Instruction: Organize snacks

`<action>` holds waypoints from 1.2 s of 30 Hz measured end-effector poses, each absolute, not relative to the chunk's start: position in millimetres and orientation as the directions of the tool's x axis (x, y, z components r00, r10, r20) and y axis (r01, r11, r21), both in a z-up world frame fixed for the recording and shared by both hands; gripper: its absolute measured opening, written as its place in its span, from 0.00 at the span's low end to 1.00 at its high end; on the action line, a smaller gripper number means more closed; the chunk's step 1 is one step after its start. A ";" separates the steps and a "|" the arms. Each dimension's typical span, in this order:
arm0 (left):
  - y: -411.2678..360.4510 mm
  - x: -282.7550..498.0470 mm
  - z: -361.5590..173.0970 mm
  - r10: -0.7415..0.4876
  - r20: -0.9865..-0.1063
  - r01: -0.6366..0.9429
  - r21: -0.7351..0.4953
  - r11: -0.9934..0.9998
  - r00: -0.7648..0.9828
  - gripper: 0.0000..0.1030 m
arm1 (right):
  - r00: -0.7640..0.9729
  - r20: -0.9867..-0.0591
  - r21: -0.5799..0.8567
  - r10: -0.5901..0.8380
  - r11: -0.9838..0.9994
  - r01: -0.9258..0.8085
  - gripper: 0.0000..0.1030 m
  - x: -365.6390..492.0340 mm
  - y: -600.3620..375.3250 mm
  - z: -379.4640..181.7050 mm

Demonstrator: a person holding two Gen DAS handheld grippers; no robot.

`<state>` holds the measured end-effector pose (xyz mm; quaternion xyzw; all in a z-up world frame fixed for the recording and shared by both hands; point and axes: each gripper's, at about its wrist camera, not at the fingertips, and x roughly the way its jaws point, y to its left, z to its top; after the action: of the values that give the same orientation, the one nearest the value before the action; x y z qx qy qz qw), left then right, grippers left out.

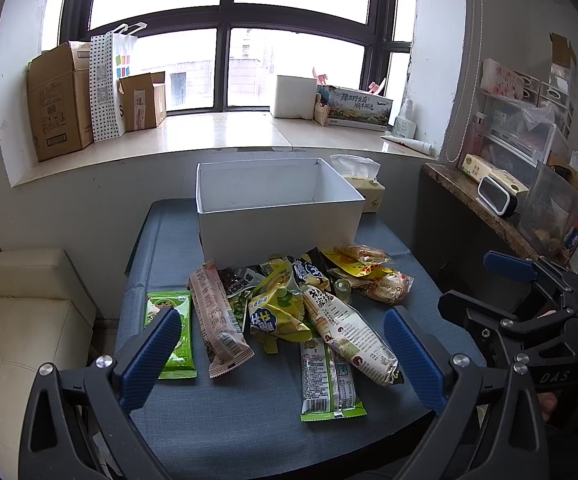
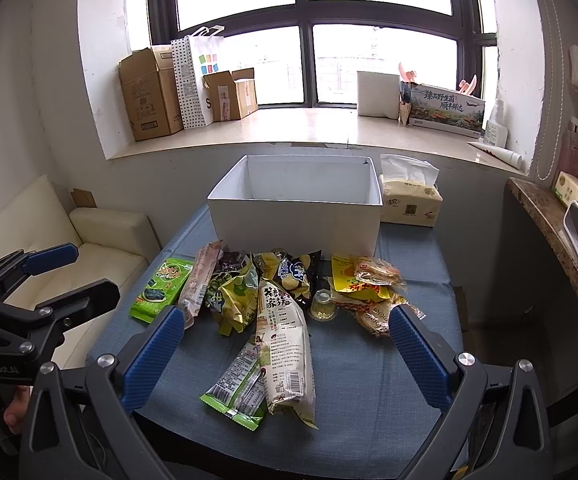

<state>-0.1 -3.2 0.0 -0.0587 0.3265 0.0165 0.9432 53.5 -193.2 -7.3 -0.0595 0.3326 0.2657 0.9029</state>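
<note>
Your left gripper [image 1: 285,354] and your right gripper [image 2: 287,354] both hang above the near edge of the blue cloth table [image 2: 369,420], jaws wide apart and holding nothing. The pile of shiny snack packets [image 2: 285,304] lies on the table between you and the empty white cardboard box [image 2: 297,220]. A long cream packet [image 2: 287,356] lies nearest to you.

We see bare table [image 2: 369,420] on the near side of the snack pile [image 2: 273,304], open to approach. The white box [image 2: 297,216] blocks the far side, with its top open. The tissue pack [image 2: 409,200] fills the far-right corner.
</note>
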 end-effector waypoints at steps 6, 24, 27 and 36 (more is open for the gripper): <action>-1.9 -0.5 -0.2 -0.005 -0.618 -0.075 -0.103 0.992 0.786 1.00 | 0.637 -0.633 0.072 0.440 0.853 -0.517 1.00 53.2 -192.9 -7.5; 139.6 89.6 -136.4 0.163 -0.826 -0.355 -0.048 0.933 0.539 1.00 | 0.622 -0.650 0.087 0.437 0.856 -0.510 1.00 55.7 -195.0 -16.3; 154.2 108.0 -164.5 0.169 -0.851 -0.369 -0.031 0.929 0.497 1.00 | 0.618 -0.657 0.084 0.432 0.856 -0.510 1.00 56.5 -193.4 -19.0; 146.6 124.2 -191.7 0.168 -0.874 -0.340 0.003 0.940 0.455 1.00 | 0.617 -0.660 0.081 0.428 0.857 -0.508 1.00 56.0 -194.0 -19.8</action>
<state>124.2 146.6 -191.7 -0.0862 0.5000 0.1498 0.8486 56.0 -194.0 -19.8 -0.0568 0.3513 0.2610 0.8974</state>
